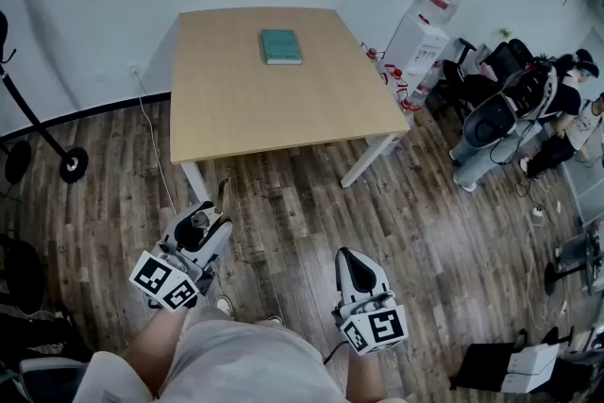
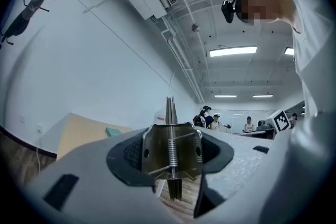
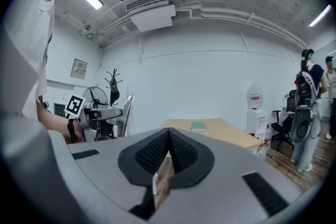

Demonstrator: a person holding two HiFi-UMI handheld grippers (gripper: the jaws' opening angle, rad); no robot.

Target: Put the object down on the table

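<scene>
**A:** Where's the object right now?

**B:** In the left gripper [image 1: 211,222]. Its jaws are clamped on a metal clip [image 2: 170,157] with a coil spring down its middle and a thin blade poking past the tips. The right gripper [image 1: 349,261] has its jaws pressed together on nothing.

**A:** And the desk?

**B:** The desk [image 1: 236,109] is well ahead across the wooden floor [image 1: 311,203]. It is bare apart from a teal book [image 1: 281,46] near its far edge.

**A:** So how should it be set down?

**B:** I'd walk up first, then bring the left gripper low over the near bare part, clear of the book. Lower until the clip touches the top, then ease the jaws apart slowly, because thin springy metal would likely tip or skate if dropped
</scene>
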